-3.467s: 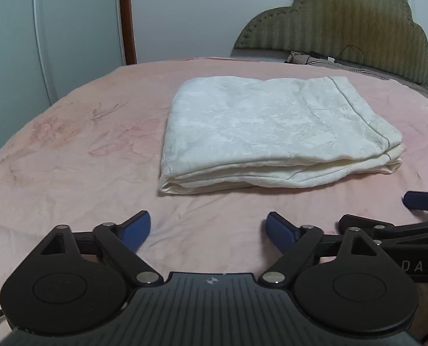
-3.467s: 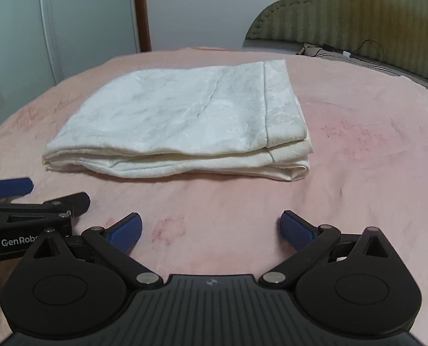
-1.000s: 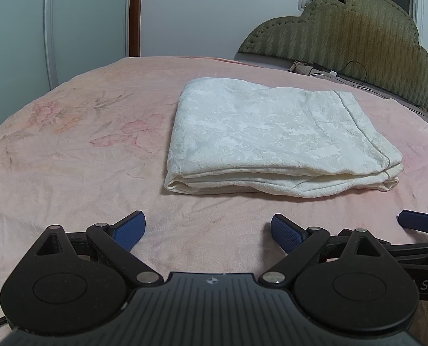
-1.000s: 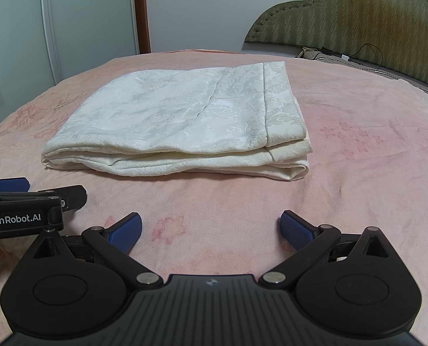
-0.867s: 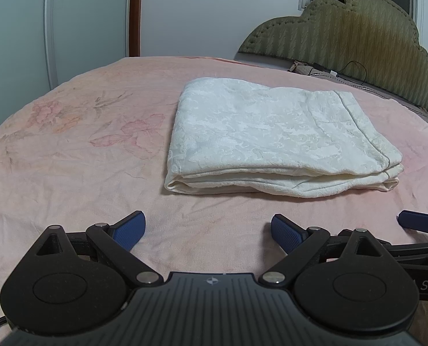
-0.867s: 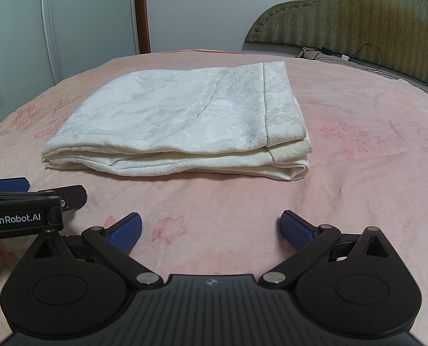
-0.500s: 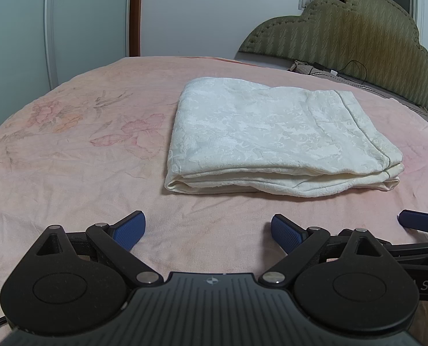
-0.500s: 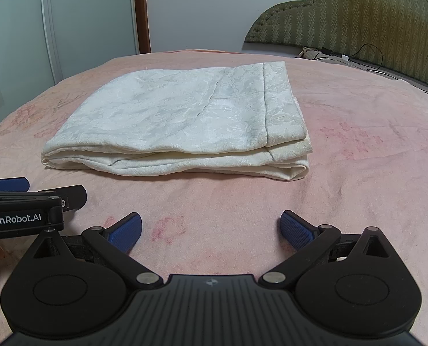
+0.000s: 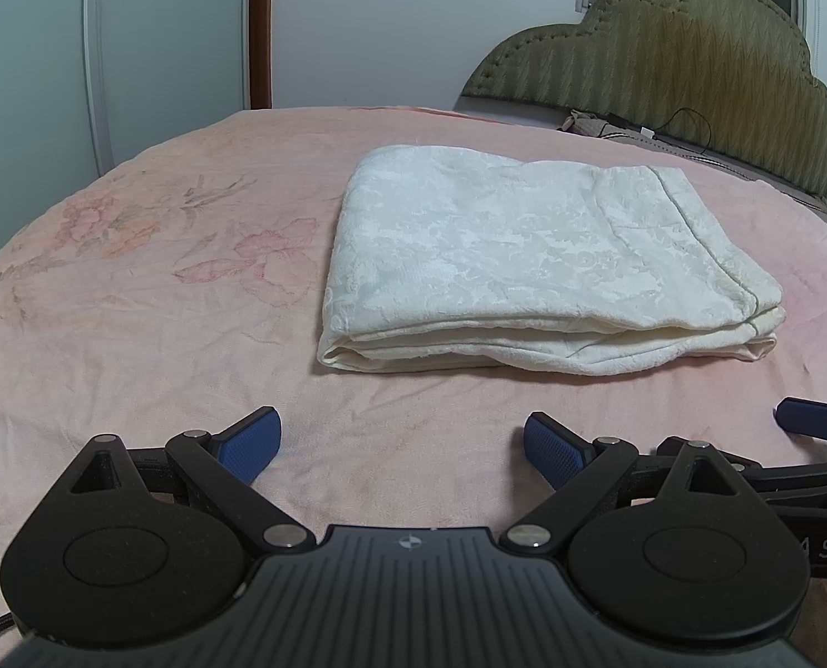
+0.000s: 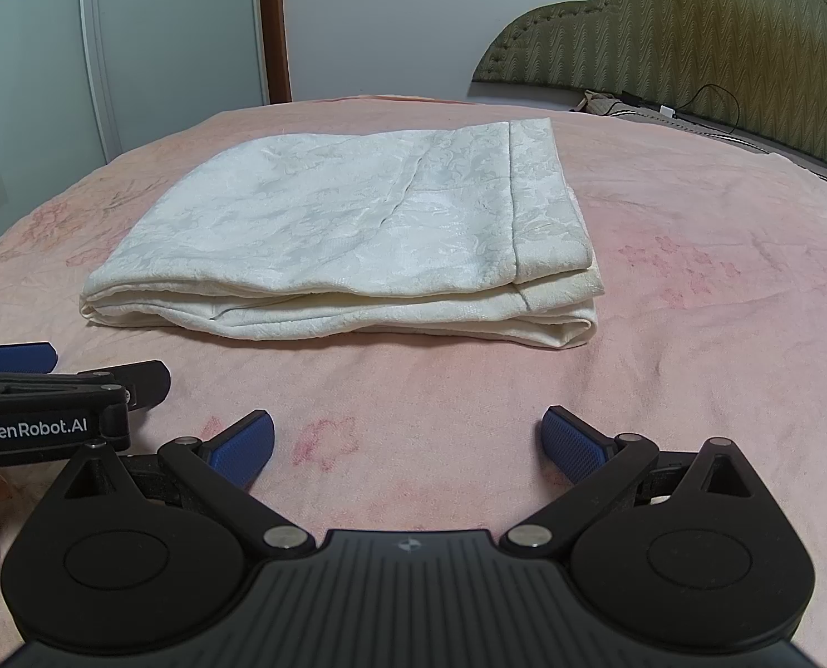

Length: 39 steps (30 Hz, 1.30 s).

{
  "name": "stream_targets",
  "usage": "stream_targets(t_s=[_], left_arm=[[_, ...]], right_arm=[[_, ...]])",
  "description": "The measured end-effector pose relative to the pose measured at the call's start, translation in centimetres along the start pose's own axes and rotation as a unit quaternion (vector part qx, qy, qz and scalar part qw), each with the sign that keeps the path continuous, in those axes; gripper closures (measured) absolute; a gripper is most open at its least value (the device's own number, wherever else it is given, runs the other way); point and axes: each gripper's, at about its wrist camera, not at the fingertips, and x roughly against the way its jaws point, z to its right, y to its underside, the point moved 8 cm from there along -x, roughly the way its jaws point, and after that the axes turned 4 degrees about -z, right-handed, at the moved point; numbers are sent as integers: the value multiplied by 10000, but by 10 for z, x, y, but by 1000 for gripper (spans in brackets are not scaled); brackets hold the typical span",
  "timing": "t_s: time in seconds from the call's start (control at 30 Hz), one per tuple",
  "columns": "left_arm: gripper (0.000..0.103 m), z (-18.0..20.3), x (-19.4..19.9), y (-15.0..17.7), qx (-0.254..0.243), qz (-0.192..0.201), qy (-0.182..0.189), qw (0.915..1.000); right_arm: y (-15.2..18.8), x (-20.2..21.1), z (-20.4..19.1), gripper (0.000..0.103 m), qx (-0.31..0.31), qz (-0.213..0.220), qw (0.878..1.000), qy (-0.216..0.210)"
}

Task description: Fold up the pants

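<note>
Both tongs are wide and hold nothing. On the left gripper (image 9: 402, 442) the 2 blue pads (image 9: 249, 442) stand far apart above the pink bedsheet (image 9: 135, 334), and the right gripper (image 10: 408, 448) shows the same wide gap. Each sits low and near the sheet, just in front of the pants (image 9: 525, 256), touching no cloth.

The white pants lie in the middle of the bed as a flat rectangle of several layers (the hem band (image 10: 541, 206) is on the right side), edges mostly aligned. I judge the folding is finished, and this is probably why the tongs are parked side by side, apart from the bundle. Behind, an olive headboard (image 9: 692, 83) stands at the wall.
</note>
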Motion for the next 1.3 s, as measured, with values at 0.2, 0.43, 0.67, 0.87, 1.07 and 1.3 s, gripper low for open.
stream_targets(t_s=[0.2, 0.43, 0.67, 0.87, 1.07, 1.3], left_arm=[[6, 1, -1, 0, -78, -36, -75, 9999], [6, 2, -2, 0, -117, -58, -132, 9998], [5, 3, -2, -1, -118, -70, -112, 9998], [5, 2, 3, -2, -100, -11, -116, 9999], [5, -3, 29, -13, 7, 257, -75, 9996], [4, -31, 48, -33, 636, 304, -61, 9975]], right_arm=[[0, 0, 0, 0, 2, -1, 10000, 2], [0, 0, 0, 0, 7, -5, 10000, 8], [-1, 1, 0, 0, 18, -121, 9999, -2], [-6, 27, 0, 0, -518, 70, 9983, -251], [-32, 99, -7, 0, -492, 863, 9947, -271], [-58, 150, -13, 0, -3079, 295, 8315, -4615]])
